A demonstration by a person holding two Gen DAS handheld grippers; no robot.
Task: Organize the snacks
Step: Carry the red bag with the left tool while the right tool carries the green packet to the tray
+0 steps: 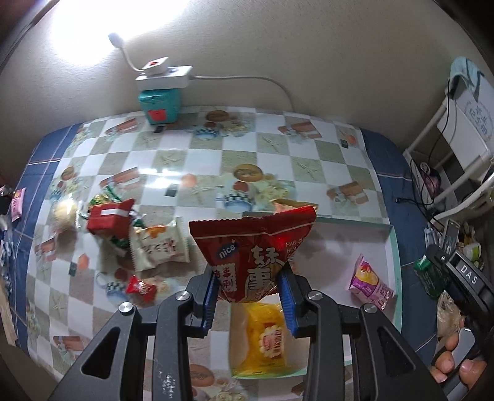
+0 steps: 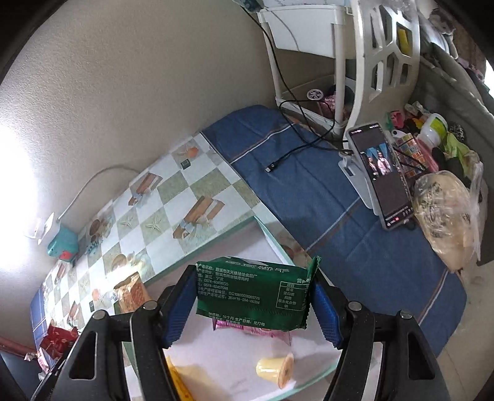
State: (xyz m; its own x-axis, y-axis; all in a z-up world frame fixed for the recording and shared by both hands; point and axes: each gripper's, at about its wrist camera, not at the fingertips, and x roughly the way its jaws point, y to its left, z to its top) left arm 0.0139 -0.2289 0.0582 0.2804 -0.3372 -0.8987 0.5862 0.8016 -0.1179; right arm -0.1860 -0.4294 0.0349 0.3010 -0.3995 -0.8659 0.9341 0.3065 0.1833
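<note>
The lower end of the red snack bag [image 1: 256,250] is being hidden between the blue pads [image 1: 210,303] of the left gripper [image 1: 248,303]. The yellow packet [image 1: 268,337] is being covered at its top by that bag. A pink packet [image 2: 247,330] is being largely concealed beneath the green packet [image 2: 251,293] in the right wrist view, and its print is being left unreadable. A yellow wrapper [image 2: 179,382] is being cut off by the frame's lower edge. The wall [image 1: 102,27] is being washed out by glare from the lamp [image 1: 115,38]. The figures on the phone screen [image 2: 381,172] are being shown too small to make out.
</note>
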